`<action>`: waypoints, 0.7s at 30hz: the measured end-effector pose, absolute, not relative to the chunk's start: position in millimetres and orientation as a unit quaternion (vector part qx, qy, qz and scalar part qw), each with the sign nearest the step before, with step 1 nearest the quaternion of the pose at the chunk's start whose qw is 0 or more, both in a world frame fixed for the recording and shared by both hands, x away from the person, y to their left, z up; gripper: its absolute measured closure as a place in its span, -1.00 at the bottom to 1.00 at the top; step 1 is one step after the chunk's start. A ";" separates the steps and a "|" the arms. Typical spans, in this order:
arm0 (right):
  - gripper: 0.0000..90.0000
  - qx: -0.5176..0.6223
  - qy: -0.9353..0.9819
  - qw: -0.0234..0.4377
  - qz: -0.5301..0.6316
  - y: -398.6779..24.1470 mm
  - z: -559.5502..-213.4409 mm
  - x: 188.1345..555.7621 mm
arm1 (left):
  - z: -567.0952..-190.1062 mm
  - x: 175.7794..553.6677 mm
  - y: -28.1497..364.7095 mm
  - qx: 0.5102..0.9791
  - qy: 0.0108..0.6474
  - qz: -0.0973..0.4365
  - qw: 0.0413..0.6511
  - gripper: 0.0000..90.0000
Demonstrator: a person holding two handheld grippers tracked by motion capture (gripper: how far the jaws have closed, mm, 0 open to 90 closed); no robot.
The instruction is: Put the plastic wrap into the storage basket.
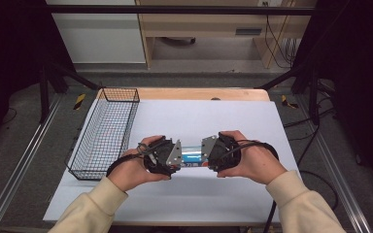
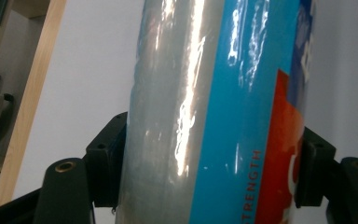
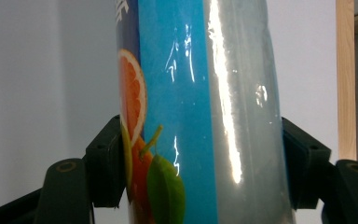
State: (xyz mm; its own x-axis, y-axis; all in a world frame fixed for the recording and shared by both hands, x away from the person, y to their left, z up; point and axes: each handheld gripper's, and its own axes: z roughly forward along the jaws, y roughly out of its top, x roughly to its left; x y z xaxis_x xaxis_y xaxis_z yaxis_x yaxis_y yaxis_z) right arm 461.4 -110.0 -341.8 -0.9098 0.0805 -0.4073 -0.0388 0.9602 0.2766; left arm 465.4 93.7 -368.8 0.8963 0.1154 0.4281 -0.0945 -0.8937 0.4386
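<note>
A: Toward the near edge of the desk (image 1: 233, 121), about midway between its left and right edges, a slim blue bottle (image 1: 192, 158) hangs level between the two tools, one clamped on each end.

B: Both gripping it? The left tool (image 1: 175, 156) too?

A: Yes — in the left gripper view its pads press the bottle's sides (image 2: 205, 116). The right tool (image 1: 205, 154) is clamped on the other end (image 3: 196, 107). I'd judge this the two-handed carry, just as the lift begins.

B: And next?

A: Probably toward the wire basket (image 1: 85, 141) along the left edge — both hands would have to travel together and keep the bottle level, then clear the basket's rim before easing off.

B: Any writing?

A: One word reads clearly, "STRENGTH", in red-orange letters on the blue band. There's a red patch beside it, and on the other end an orange slice with a green leaf. The white lettering near the top is cut off, so no brand I can make out.
</note>
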 end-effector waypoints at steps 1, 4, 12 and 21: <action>-0.32 0.011 0.967 0.211 0.142 -110.3 -342.0 461.4 | -368.8 465.1 93.5 0.946 0.007 0.227 0.230 -0.36; -0.32 0.012 0.967 0.208 0.143 -110.9 -342.6 461.2 | -369.3 464.6 94.0 0.946 0.007 0.225 0.235 -0.36; -0.41 0.005 0.967 0.217 0.137 -111.1 -345.9 459.5 | -370.7 456.4 95.1 0.938 0.016 0.239 0.250 -0.35; -0.84 0.023 0.956 0.264 0.123 -144.6 -343.8 456.9 | -366.7 459.0 107.1 0.939 0.028 0.249 0.236 -0.35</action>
State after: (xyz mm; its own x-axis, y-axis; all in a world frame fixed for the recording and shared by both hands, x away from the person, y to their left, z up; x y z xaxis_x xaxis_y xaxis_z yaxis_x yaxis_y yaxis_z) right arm 456.9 -144.6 -343.8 -0.8596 0.1094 -0.4991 -0.0201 0.9688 0.2469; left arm 459.0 107.1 -366.7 0.8743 0.1700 0.4546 -0.0656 -0.8867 0.4577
